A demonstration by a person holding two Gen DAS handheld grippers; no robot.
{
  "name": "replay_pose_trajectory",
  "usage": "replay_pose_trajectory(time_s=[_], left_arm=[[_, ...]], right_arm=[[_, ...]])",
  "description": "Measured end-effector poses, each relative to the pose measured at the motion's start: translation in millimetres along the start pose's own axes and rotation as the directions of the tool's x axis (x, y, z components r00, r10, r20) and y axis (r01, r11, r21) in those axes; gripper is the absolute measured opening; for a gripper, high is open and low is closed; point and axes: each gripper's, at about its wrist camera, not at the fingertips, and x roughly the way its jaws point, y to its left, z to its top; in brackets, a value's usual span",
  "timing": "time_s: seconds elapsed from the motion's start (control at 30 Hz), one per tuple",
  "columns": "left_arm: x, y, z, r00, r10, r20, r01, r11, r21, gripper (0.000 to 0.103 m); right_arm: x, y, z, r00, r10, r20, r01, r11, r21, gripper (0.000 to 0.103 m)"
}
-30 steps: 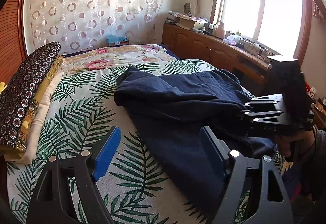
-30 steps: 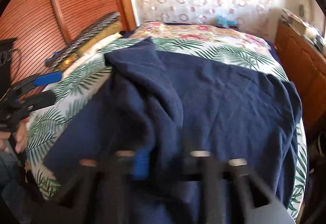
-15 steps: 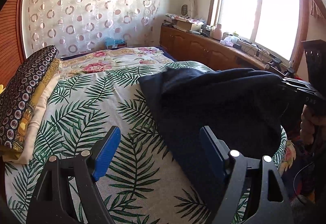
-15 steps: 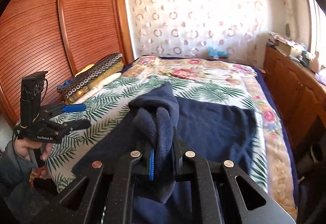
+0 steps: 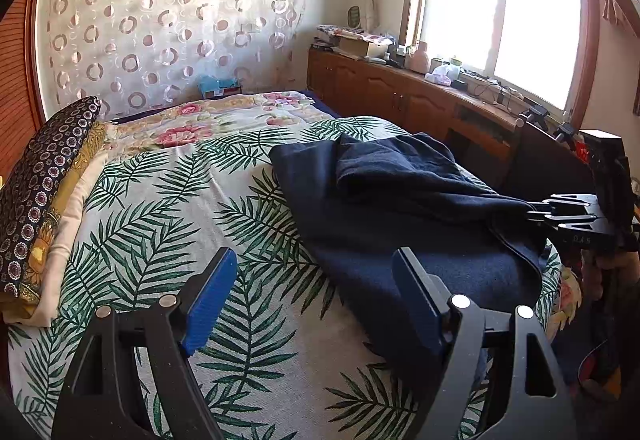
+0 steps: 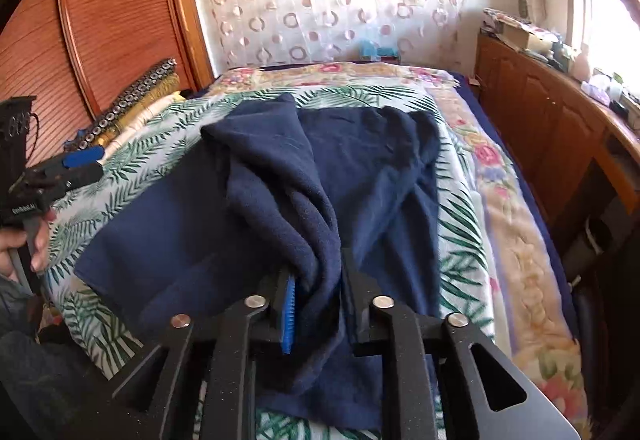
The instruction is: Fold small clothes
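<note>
A dark navy fleece garment (image 5: pixel 392 212) lies partly bunched on the right half of the bed; it also shows in the right wrist view (image 6: pixel 248 196). My right gripper (image 6: pixel 316 280) is shut on a gathered fold of it near the bed's front edge; it also shows in the left wrist view (image 5: pixel 536 210) at the garment's right edge. My left gripper (image 5: pixel 312 280) is open and empty above the leaf-print bedspread, left of the garment; it shows in the right wrist view (image 6: pixel 82 168) at far left.
The bed (image 5: pixel 160 200) has a palm-leaf bedspread. Stacked pillows (image 5: pixel 40 180) lie along its left side. A wooden cabinet (image 5: pixel 400 96) with clutter runs under the window on the right. A wooden wardrobe (image 6: pixel 100 20) stands behind the pillows.
My right gripper lifted the garment and pulled it rightward across the bed, then lowered it; the cloth now lies further right. My left gripper stayed open and moved little.
</note>
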Motion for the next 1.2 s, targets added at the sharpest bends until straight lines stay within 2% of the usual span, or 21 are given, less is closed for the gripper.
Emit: replay_pose_trajectory(time_s=[0.17, 0.27, 0.4, 0.53, 0.7, 0.87, 1.0, 1.2], left_arm=[[0.0, -1.0, -0.3, 1.000, 0.001, 0.003, -0.001, 1.000, 0.000, 0.081], [0.2, -2.2, -0.4, 1.000, 0.005, 0.006, -0.005, 1.000, -0.002, 0.081], [0.9, -1.4, -1.4, 1.000, 0.006, 0.006, -0.006, 1.000, -0.011, 0.081], [2.1, -0.1, -3.6, 1.000, 0.010, 0.001, -0.010, 1.000, -0.018, 0.081], [1.6, 3.4, -4.8, 1.000, 0.017, -0.002, -0.017, 1.000, -0.022, 0.081], [2.8, 2.9, -4.5, 1.000, 0.015, -0.006, -0.015, 1.000, -0.023, 0.081], [3.2, 2.1, -5.9, 1.000, 0.015, -0.006, -0.015, 1.000, -0.019, 0.081], [2.7, 3.0, -7.6, 1.000, 0.014, -0.007, -0.014, 1.000, -0.027, 0.081]], right_arm=[[-26.2, -6.1, 6.7, 0.998, -0.045, 0.041, 0.045, 0.999, 0.007, 0.043], [-38.1, -0.7, 15.0, 0.996, -0.048, 0.073, 0.049, 0.999, -0.010, 0.044], [-37.5, 16.0, 31.4, 0.995, -0.004, 0.103, 0.008, 0.999, -0.039, 0.044], [-18.2, 40.8, 50.5, 0.992, 0.053, 0.114, -0.043, 0.995, -0.088, 0.044], [17.0, 65.7, 76.3, 0.993, 0.089, 0.079, -0.076, 0.986, -0.151, 0.044], [60.7, 85.9, 97.7, 0.995, 0.104, -0.006, -0.103, 0.972, -0.212, 0.044], [93.1, 92.5, 109.6, 0.992, 0.104, -0.071, -0.119, 0.959, -0.257, 0.044], [119.1, 95.5, 116.8, 0.986, 0.091, -0.142, -0.128, 0.951, -0.282, 0.044]])
